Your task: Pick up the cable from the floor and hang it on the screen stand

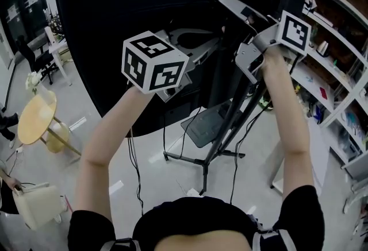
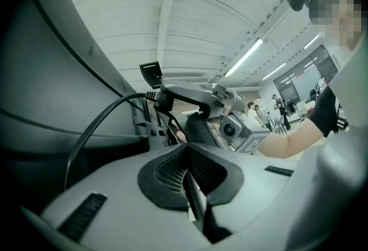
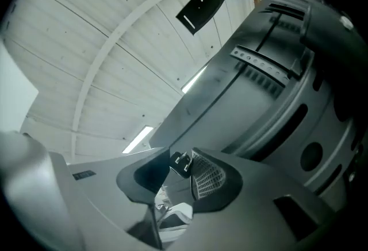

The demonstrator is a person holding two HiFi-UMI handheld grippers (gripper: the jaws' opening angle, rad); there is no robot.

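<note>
The black cable (image 2: 95,126) arcs up from behind my left jaw to its plug (image 2: 154,97), which sits in my right gripper (image 2: 172,97). In the right gripper view the plug (image 3: 180,163) is pinched between the pads of the right gripper (image 3: 183,170). My left gripper (image 2: 187,178) has its pads pressed together, with a thin dark strip in the seam that looks like the cable. Both grippers are raised high against the back of the big black screen (image 1: 115,8), left gripper (image 1: 171,92) and right gripper (image 1: 238,29) a short way apart. The stand's legs (image 1: 206,159) spread on the floor below.
Thin cables (image 1: 133,158) hang from behind the screen to the floor. A black bracket (image 3: 199,12) juts out above the screen's back. White shelves (image 1: 336,72) line the right wall; a round yellow table (image 1: 35,119) stands at left. People stand far off (image 2: 280,107).
</note>
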